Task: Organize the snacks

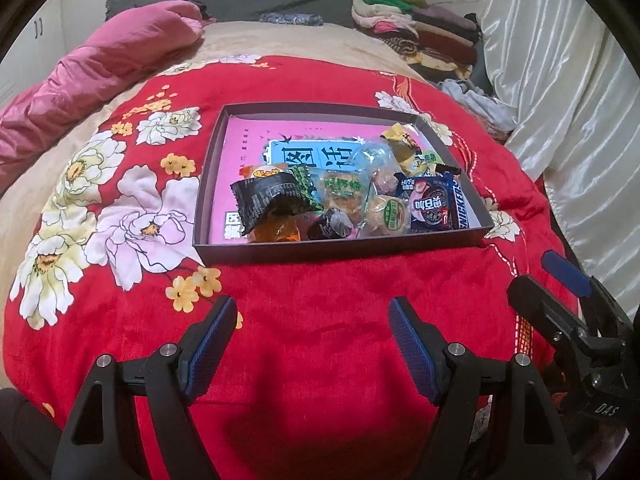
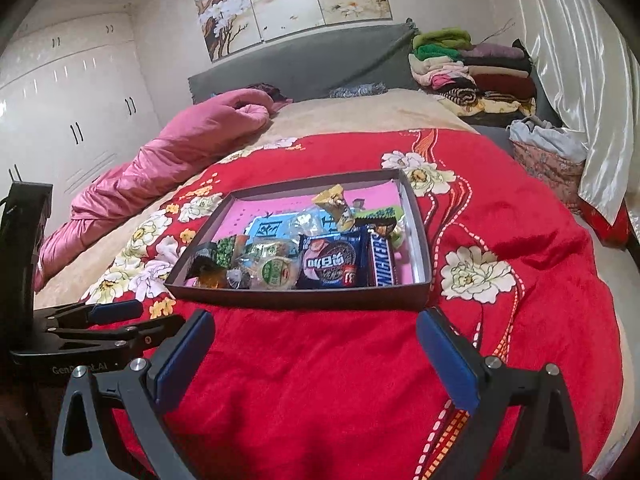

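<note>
A shallow dark box with a pink lining sits on a red flowered blanket; it also shows in the right wrist view. Several wrapped snacks lie in its near half: a black packet, a blue cookie pack, a Snickers bar, round pastries. My left gripper is open and empty, hovering over the blanket in front of the box. My right gripper is open and empty, also in front of the box, to the right of the left one.
A pink quilt lies along the bed's left side. Folded clothes are stacked at the headboard's right. A white curtain hangs on the right. White wardrobes stand at far left.
</note>
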A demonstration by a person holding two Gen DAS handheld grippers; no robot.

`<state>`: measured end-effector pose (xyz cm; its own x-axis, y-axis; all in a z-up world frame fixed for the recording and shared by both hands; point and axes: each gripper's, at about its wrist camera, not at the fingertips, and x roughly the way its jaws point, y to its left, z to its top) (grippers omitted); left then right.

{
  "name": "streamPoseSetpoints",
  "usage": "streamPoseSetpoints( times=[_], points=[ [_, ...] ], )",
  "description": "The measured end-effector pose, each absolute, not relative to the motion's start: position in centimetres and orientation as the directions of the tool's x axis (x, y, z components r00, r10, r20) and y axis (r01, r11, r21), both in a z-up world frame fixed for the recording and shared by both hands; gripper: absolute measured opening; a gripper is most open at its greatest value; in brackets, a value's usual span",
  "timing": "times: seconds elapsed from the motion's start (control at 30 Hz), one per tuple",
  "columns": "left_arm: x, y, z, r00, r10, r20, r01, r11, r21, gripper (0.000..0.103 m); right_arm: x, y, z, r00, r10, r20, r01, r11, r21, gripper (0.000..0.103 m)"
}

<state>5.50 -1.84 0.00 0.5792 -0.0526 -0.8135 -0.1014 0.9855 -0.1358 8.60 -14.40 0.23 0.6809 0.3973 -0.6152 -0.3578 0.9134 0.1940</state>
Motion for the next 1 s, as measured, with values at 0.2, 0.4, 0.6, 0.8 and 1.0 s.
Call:
streamPoseSetpoints(
  times=[0.2, 0.4, 0.6, 0.8, 1.0],
  points=[
    [5.38, -1.86, 0.04, 0.58, -0.053, -0.813, -0.1, 0.986, -0.135, 0.079, 8.61, -14.2, 0.07, 0.677, 0.398, -0.619, -0.363, 0.912, 0.189, 0.102],
    [5.34, -1.71, 0.2, 0.584, -0.047, -0.81, -0.107, 0.985, -0.134, 0.079, 8.71, -14.18, -0.09, 0.673, 0.395, -0.625, -0.361, 0.913, 0.189, 0.102],
    [5.29, -1.66, 0.18, 0.58, -0.043, -0.813, -0.109, 0.985, -0.13, 0.079, 8.7, -14.25, -0.1, 0.673, 0.395, -0.626, -0.364, 0.913, 0.185, 0.102],
    [5.28, -1.77, 0.17, 0.58, -0.044, -0.813, -0.105, 0.986, -0.128, 0.079, 8.74, -14.22, -0.15, 0.672, 0.396, -0.626, -0.365, 0.913, 0.185, 0.102],
    [5.23, -1.73, 0.2, 0.58, -0.044, -0.813, -0.106, 0.986, -0.13, 0.079, 8.69, -14.16, -0.04, 0.678, 0.391, -0.623, -0.365, 0.914, 0.176, 0.102]
  ],
)
